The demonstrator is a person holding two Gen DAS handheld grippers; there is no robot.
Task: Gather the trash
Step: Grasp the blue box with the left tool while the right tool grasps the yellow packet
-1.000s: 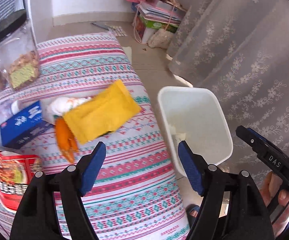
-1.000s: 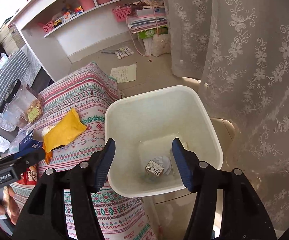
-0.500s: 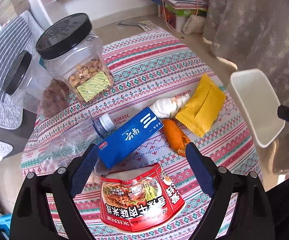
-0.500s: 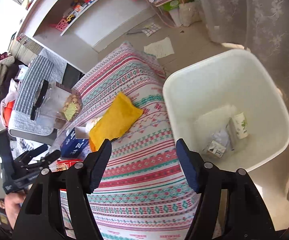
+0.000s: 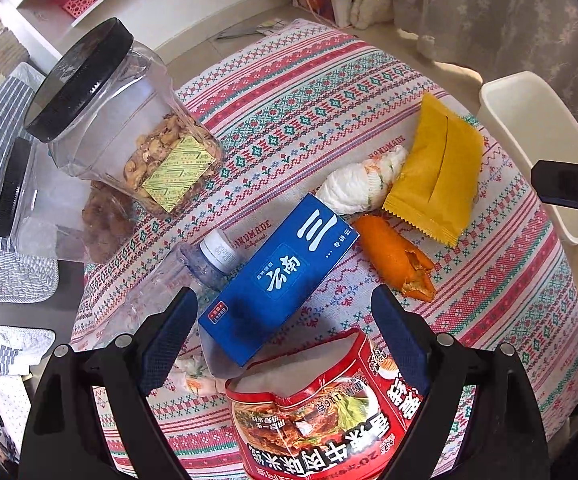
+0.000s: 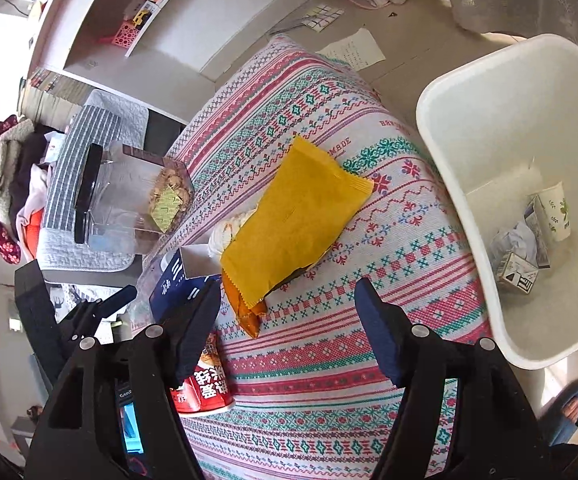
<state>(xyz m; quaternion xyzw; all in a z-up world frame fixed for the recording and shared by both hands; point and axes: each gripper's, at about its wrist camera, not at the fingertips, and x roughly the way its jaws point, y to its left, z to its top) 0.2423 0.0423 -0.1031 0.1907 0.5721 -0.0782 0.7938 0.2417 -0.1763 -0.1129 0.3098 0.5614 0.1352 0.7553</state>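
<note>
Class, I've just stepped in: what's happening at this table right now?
A person with a gripper in each hand is clearing trash off a table with a patterned cloth. The left gripper hangs open above the blue box and the red noodle cup, holding nothing. The right gripper is open and empty too, near the yellow packet. The white bin beside the table already holds a paper cup and small cartons.

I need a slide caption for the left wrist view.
Open left tongs above a blue carton and red noodle cup.
</note>
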